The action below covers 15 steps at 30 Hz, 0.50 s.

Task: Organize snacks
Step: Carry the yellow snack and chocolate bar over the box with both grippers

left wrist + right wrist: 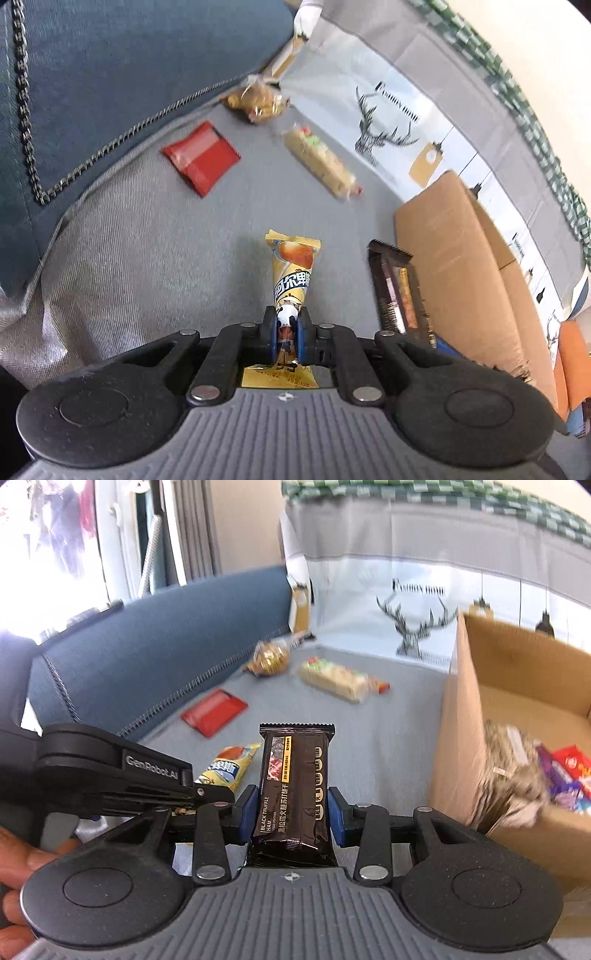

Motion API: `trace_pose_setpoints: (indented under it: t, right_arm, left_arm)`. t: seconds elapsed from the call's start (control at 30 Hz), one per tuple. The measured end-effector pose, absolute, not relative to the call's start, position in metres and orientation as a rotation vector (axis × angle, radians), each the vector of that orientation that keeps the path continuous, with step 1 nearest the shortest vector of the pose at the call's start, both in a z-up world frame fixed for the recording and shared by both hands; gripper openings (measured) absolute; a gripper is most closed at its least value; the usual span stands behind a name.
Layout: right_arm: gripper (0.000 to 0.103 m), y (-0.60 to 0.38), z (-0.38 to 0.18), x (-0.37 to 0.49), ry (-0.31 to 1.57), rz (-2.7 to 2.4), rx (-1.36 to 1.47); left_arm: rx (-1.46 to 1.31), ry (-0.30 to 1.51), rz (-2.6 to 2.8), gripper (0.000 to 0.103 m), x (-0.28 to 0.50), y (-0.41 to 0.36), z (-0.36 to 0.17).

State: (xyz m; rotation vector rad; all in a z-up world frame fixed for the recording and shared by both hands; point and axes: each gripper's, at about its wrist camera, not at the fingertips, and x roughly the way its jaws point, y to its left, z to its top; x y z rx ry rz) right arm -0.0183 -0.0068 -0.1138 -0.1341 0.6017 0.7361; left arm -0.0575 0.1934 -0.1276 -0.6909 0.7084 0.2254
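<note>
My left gripper (287, 334) is shut on a yellow candy packet (293, 269) and holds it above the grey sofa seat (147, 258). My right gripper (291, 812) is shut on a black cracker packet (295, 775), left of the open cardboard box (465, 720). The black packet also shows in the left wrist view (399, 291), beside the box (454, 251). The left gripper with its yellow packet (231, 766) shows at the left of the right wrist view. On the seat lie a red packet (201, 157), a long pale biscuit pack (321, 162) and a clear bag of golden sweets (258, 99).
The box holds several snacks (554, 775). A blue sofa cushion (110, 74) runs along the left. A grey and white deer-print cloth (388, 122) hangs behind the seat. An orange object (572, 362) lies at the far right.
</note>
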Motion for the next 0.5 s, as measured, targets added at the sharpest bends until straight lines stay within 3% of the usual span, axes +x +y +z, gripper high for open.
trace_pose_setpoints:
  t: [0.5]
  right_arm:
    - [0.041, -0.050, -0.071, -0.020, 0.345, 0.651, -0.006]
  left_arm:
    - [-0.689, 0.591, 0.185, 0.010, -0.072, 0.179, -0.092]
